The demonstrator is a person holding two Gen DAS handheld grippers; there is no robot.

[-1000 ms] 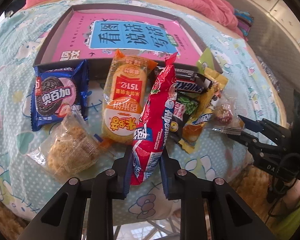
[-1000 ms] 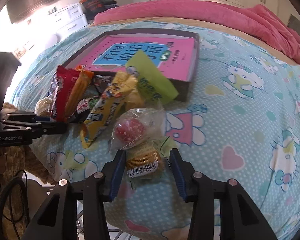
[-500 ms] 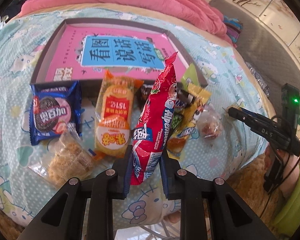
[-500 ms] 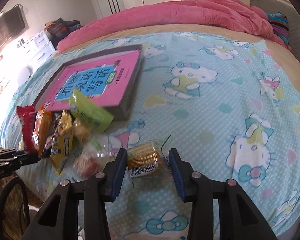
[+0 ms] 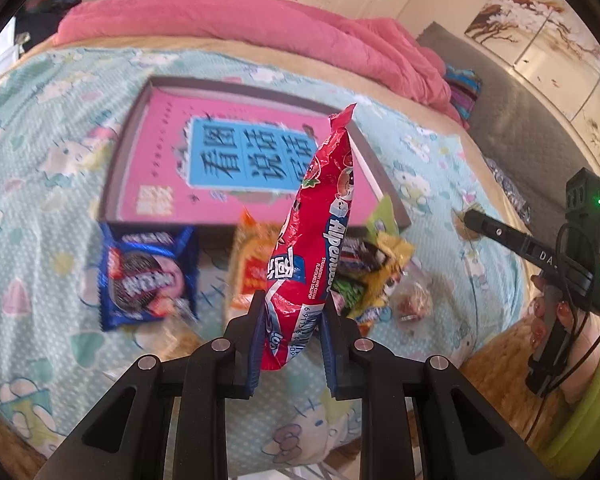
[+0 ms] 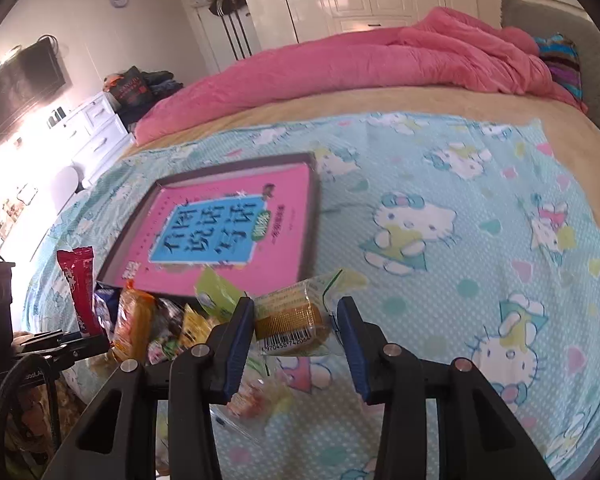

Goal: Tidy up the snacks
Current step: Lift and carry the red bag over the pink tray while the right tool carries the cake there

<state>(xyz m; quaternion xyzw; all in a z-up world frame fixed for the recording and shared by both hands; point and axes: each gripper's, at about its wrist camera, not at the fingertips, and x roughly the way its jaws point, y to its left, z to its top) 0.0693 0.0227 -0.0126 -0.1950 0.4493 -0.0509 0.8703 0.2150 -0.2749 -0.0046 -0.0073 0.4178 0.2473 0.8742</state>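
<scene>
Left wrist view: left gripper (image 5: 291, 332) pinches a red candy bag (image 5: 314, 240) (held upright); right gripper (image 6: 296, 330) clamps a small wrapped cake (image 6: 294, 320) above the bedsheet (image 6: 440, 280)

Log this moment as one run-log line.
left gripper: shut on red lollipop bag | right gripper: shut on small clear-wrapped cake | both clear of bed

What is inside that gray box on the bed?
The gray box holds a pink book with a blue label, lying flat. The book fills the box, so whatever might be beneath it is hidden.
</scene>
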